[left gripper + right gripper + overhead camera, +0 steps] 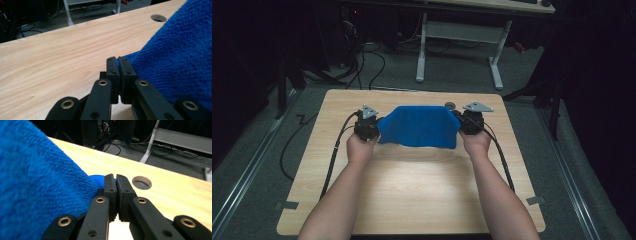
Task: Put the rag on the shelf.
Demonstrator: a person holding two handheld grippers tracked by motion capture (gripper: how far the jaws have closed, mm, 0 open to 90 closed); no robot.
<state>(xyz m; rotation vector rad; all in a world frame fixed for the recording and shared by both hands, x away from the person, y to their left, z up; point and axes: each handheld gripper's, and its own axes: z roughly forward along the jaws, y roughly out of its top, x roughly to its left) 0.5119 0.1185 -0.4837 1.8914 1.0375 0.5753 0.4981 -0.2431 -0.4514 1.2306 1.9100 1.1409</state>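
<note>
A blue terry cloth (419, 127) hangs stretched between my two grippers over the far half of the wooden table (412, 185). My left gripper (368, 125) pinches its left corner, and in the left gripper view the jaws (117, 61) are shut with the cloth (175, 57) caught between them. My right gripper (472, 121) holds the right corner, and in the right gripper view its jaws (115, 178) are shut on a fold of the cloth (37, 182). The cloth's lower edge touches the tabletop.
A round cable hole (450, 105) sits in the table near the far edge, just behind the cloth, seen too as the hole (141, 182) and the hole (158, 17). Beyond the table stand a white desk frame (459, 45) and loose cables (362, 65) on the floor.
</note>
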